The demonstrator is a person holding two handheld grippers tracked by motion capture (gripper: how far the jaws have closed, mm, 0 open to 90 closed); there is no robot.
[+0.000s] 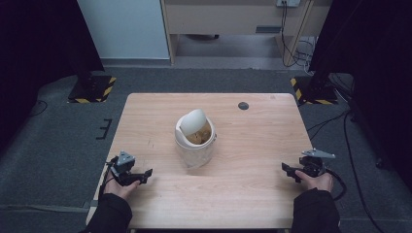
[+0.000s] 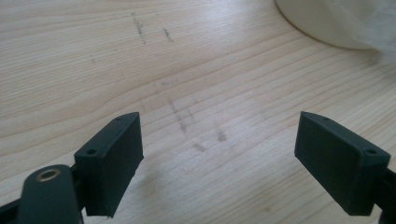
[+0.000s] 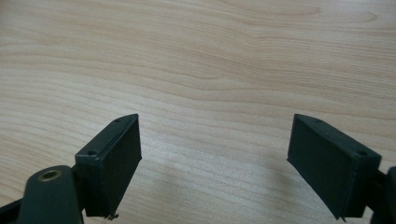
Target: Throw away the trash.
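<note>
While both hand-held grippers rest low at the bottom corners of the high view, the work looks to be either just finished or paused. The thing nearest them is the small white plastic bin with a tilted swing lid (image 1: pixel 195 138), which stands alone in the middle of the pale wooden worktop (image 1: pixel 252 145), a little left of centre in the frame.

The left hand-held gripper (image 1: pixel 141 175) lies at the lower left of the high view, its jaws spread wide with nothing between them. In its own view the two black pads frame bare wood with a few grey scuff marks, and the bin's rounded base curves into the upper right corner (image 2: pixel 327 23). The right hand-held gripper (image 1: pixel 290 171) sits at the lower right, well apart from the bin, jaws equally wide and empty over clean wood grain.

The bin is a squat cylinder with smooth, glossy walls. Its domed lid is tipped back toward the upper left, so the mouth is open, and something tan or yellowish shows inside; what it is cannot be told. A thin clear liner or film seems to cling to the bin's front.

I judge that any next move would call for a long reach inward from either side, and a light touch, since the lid pivots freely and the bin looks light enough to slide. A small dark round mark (image 1: pixel 243 105) sits near the worktop's far edge.
</note>
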